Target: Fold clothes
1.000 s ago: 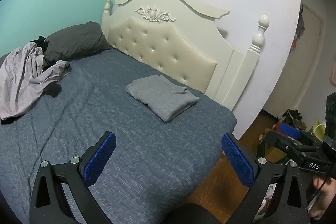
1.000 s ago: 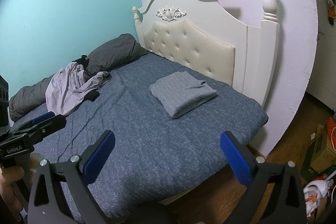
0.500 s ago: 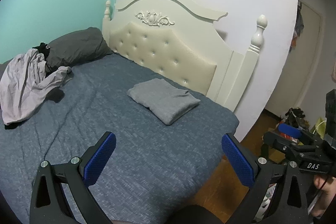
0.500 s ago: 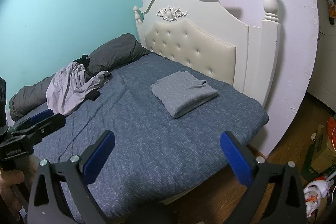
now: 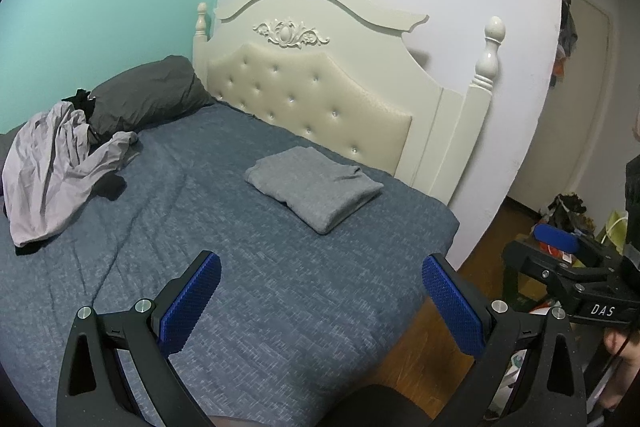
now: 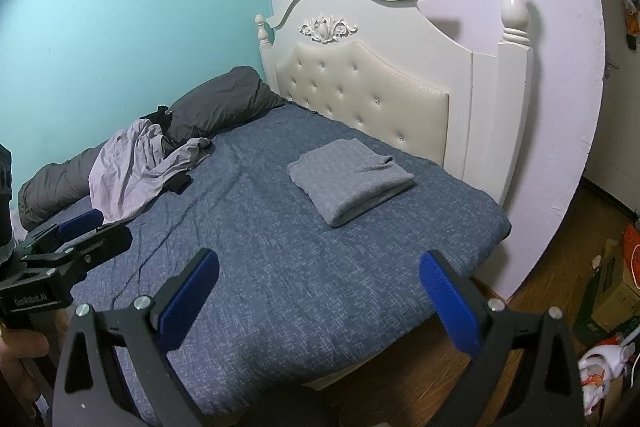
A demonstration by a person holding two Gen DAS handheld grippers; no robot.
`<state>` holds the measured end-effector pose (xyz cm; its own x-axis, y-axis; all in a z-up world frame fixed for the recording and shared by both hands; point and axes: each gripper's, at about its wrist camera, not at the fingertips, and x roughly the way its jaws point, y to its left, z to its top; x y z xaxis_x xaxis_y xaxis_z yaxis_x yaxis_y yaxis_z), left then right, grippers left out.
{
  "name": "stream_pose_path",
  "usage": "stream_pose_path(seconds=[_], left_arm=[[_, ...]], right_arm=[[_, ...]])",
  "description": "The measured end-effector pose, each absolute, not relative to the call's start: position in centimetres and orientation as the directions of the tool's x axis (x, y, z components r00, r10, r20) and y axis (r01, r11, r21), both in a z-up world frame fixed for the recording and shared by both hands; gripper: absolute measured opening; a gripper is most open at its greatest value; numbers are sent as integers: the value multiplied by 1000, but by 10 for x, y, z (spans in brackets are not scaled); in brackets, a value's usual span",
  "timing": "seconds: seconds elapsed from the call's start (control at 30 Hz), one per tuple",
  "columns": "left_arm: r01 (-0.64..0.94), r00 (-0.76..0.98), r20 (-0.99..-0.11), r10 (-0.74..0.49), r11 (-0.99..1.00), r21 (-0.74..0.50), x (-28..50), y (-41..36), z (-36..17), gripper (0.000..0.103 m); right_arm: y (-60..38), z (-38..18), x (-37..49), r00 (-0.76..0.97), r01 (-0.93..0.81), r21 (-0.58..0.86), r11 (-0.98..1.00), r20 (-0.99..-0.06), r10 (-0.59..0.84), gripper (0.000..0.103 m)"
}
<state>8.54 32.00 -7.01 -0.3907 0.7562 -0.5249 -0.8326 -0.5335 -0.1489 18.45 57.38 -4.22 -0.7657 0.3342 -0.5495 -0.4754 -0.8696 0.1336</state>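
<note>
Presently: crumpled pale lilac-grey thin-fabric garment (image 5: 52, 167), heaped at the bed's (image 5: 280, 287) far side against a dark grey pillow (image 5: 148, 95); judged light, limp, best pinched at hem or shoulder seam. Folded grey knit garment (image 5: 316, 187) near headboard. Left claw (image 5: 320, 291) and right claw (image 6: 320, 291): jaws apart, empty.

Blues, greys and cream in a two-tone room

The bed (image 5: 280, 299) wears a navy cover flecked white; the folded garment (image 5: 316, 185) is heather grey, the crumpled garment (image 5: 52, 163) pale lilac-grey, the pillow (image 5: 148, 93) charcoal. The headboard (image 6: 368, 95) is cream, one wall (image 6: 120, 15) turquoise. Both the left hand-held gripper (image 5: 320, 301) and right hand-held gripper (image 6: 318, 301) are black with blue pads.
</note>
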Motion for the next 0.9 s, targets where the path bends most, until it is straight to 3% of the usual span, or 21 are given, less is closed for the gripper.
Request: stream_pose_path(seconds=[0.9], left_arm=[[-823,-418,-513,750,-552,-137,97,304,-71,103]], right_arm=[[567,-46,197,-767,-473,131,-871,-548,334,101]])
